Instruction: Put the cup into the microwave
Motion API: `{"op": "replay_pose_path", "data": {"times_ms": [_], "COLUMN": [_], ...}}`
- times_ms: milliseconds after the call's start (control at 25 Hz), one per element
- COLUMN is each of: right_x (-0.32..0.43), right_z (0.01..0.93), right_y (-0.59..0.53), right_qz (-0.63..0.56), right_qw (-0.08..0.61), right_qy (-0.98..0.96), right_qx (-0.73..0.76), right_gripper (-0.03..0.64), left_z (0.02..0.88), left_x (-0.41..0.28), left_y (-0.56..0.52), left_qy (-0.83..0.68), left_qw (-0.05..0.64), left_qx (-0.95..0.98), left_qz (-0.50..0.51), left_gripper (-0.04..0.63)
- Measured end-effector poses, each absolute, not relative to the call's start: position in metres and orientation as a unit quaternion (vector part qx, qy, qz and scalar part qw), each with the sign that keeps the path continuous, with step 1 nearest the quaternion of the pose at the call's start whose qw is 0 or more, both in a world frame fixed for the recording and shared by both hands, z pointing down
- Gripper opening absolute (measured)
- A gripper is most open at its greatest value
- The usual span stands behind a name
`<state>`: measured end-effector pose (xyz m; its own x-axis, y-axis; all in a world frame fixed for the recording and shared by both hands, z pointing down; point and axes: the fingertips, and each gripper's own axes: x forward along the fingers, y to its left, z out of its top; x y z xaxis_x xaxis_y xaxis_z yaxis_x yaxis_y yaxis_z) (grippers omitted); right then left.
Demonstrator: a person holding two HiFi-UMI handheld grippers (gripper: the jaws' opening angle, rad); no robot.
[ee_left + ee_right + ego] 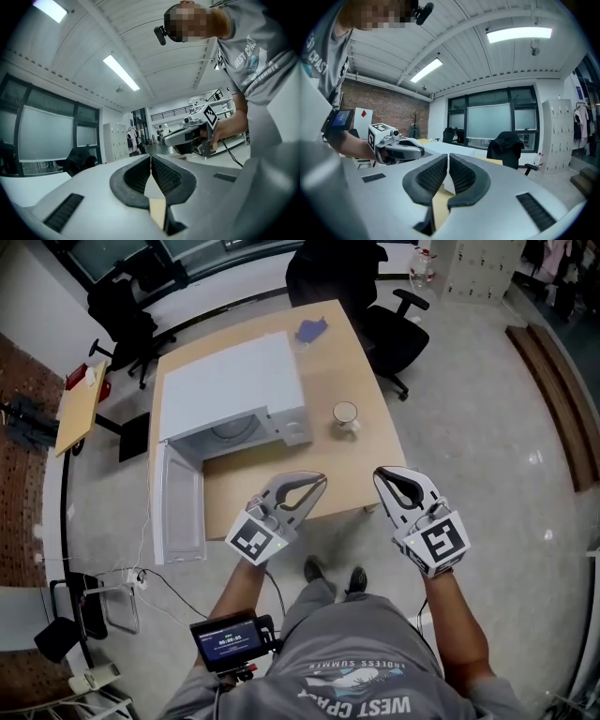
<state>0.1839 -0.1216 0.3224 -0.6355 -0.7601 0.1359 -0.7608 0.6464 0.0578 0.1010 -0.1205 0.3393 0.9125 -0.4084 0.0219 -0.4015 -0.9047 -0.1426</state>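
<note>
**Matt plastic, pale wood**

The left gripper (317, 482) and right gripper (382, 476) have smooth, matt grey plastic shells. Their pads (166, 176) are black, finely ribbed and rubbery-looking. Ahead of them the table (330, 367) looks like pale matt wood, the microwave (230, 385) is smooth white, and the cup (345, 415) is glossy. Beyond the right claw the floor (487, 427) shines.

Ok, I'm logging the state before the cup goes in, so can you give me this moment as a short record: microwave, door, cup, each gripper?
microwave: white, on the left part of the table, cavity towards the person
door: open, swung out at the microwave's left
cup: upright on the table, right of the microwave, apart from it, not held
left gripper: jaws together, empty, over the table's near edge
right gripper: jaws together, empty, beside the left one
other: blue cloth near the table's far edge
</note>
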Motion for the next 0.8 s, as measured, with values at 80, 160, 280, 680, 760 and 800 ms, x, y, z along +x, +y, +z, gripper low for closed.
{"op": "replay_pose_path", "data": {"times_ms": [80,160,280,680,760,800], "right_x": [0.178,0.171,0.159,0.148,0.154,0.157], "right_z": [0.321,0.322,0.328,0.366,0.379,0.388], "right_y": [-0.130,-0.139,-0.152,-0.212,-0.230,-0.240], "right_qz": [0.004,0.003,0.004,0.027,0.036,0.041], "right_qw": [0.078,0.082,0.088,0.120,0.124,0.126], "right_qy": [-0.900,-0.896,-0.890,-0.878,-0.877,-0.878], "right_qx": [0.429,0.436,0.447,0.463,0.462,0.461], "right_gripper": [0.021,0.021,0.021,0.021,0.021,0.021], "left_z": [0.339,0.339,0.342,0.380,0.389,0.394], "left_x": [0.099,0.094,0.081,0.070,0.074,0.076], "left_y": [-0.128,-0.135,-0.146,-0.179,-0.190,-0.195], "left_qy": [0.193,0.180,0.167,0.138,0.138,0.139], "left_qw": [0.065,0.063,0.049,0.009,0.005,0.003], "left_qx": [-0.979,-0.982,-0.985,-0.990,-0.990,-0.990], "left_qz": [-0.025,-0.020,-0.010,-0.018,-0.022,-0.024], "left_gripper": [0.023,0.023,0.023,0.023,0.023,0.023]}}
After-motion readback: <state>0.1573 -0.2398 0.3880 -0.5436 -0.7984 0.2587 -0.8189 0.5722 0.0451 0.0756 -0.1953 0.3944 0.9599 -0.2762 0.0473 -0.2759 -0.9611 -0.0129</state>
